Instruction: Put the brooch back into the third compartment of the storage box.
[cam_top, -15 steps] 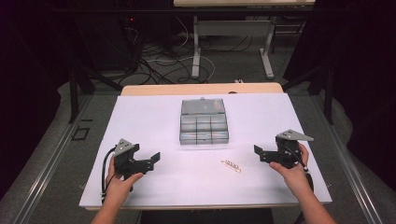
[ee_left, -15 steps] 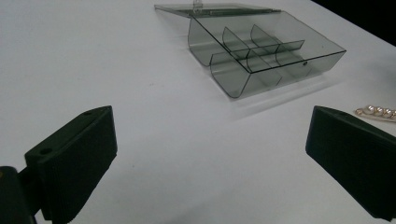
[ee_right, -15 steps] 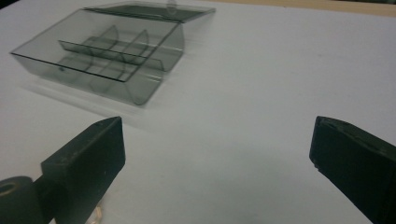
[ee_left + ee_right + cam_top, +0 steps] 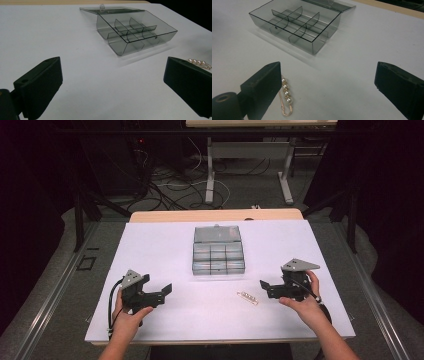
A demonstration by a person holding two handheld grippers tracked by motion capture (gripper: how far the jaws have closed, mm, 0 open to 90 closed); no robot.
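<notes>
Your left claw (image 4: 164, 291) sits lower left of the high view, jaws spread wide and empty; your right claw (image 4: 264, 287), lower right, likewise. The pearl pin (image 4: 247, 296) lies on the white bench (image 4: 150, 245) between them, nearer the right claw, below the open clear divider box (image 4: 218, 251) at centre.

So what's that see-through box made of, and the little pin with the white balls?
The box looks like smoky clear plastic: you can see its dividers and the table through the thin, glossy walls. The pin seems to be gold-coloured metal wire, thin and shiny, strung with pearl-like beads; whether they are real pearl or plastic can't be told from here.
</notes>
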